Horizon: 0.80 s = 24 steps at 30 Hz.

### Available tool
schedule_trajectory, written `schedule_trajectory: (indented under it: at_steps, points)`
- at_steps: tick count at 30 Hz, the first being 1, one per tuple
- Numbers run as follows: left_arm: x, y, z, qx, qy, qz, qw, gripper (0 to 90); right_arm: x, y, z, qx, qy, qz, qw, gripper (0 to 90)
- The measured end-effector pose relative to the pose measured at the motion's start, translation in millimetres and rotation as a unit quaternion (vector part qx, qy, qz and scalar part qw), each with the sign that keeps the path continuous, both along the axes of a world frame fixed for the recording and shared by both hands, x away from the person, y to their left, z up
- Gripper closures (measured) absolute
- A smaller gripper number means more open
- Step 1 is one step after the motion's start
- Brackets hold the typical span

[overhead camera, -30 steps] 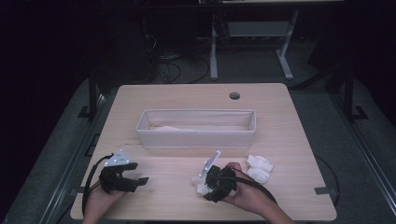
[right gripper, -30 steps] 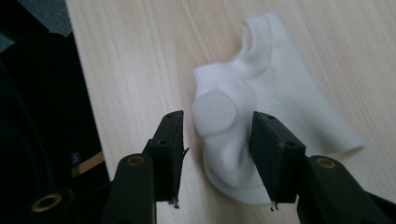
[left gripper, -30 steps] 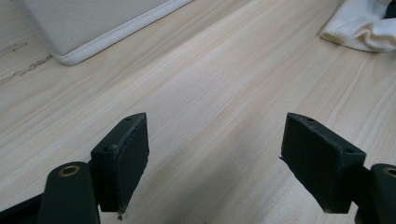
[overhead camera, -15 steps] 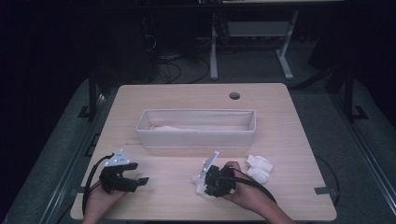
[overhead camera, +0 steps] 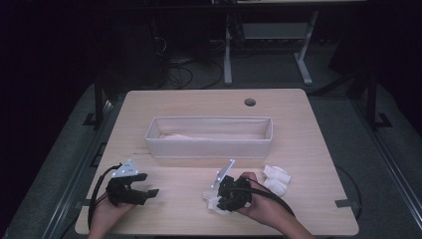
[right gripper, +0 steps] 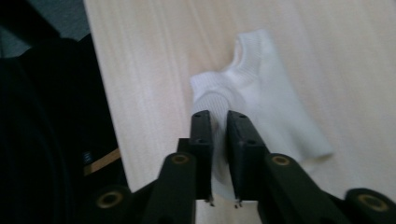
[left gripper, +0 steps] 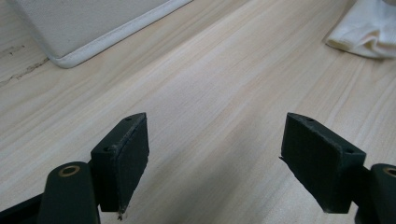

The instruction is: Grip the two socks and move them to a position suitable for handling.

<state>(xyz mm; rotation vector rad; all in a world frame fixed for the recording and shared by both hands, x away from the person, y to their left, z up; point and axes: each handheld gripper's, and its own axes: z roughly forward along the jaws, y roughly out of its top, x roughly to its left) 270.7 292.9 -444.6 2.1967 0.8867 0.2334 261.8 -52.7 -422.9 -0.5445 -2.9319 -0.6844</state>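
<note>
White sock (right gripper: 261, 107) at table's near edge, 6 o'clock from fabric bin (overhead camera: 209, 148), pinched at cuff fold between my right gripper (right gripper: 219, 140) pads; jaws nearly together, just re-opened slightly. Second sock (overhead camera: 276, 178) at 2 o'clock from it, apart. Left gripper (left gripper: 229, 154) wide open, holding nothing, over bare wood. Risk I judge: thin bite on fold, fabric slips out on lift.

White sock (right gripper: 261, 107), crumpled, on table's near edge, pinched at its cuff
</note>
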Motion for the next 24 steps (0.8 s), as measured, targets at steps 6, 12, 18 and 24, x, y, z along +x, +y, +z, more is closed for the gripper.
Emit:
schedule_trajectory:
  at_steps: [6,12,18,24]
  points:
    - [0.1,-0.8,-0.2,0.000,0.001,-0.001,1.0000,23.0,-2.7,6.9,1.3,-0.006,-0.009,0.029,0.9995,72.5]
    - [0.3,0.2,-0.2,0.002,0.002,-0.002,1.0000,23.0,-1.3,11.4,-3.8,-0.020,-0.011,0.037,0.9990,83.2]
    - [0.6,-0.1,-0.2,0.000,0.001,-0.002,1.0000,23.0,-0.9,11.5,-2.4,-0.021,-0.005,0.033,0.9992,88.3]
    - [0.3,0.1,0.1,0.000,0.000,-0.001,1.0000,23.0,-1.4,9.6,5.7,-0.012,-0.009,0.019,0.9997,88.8]
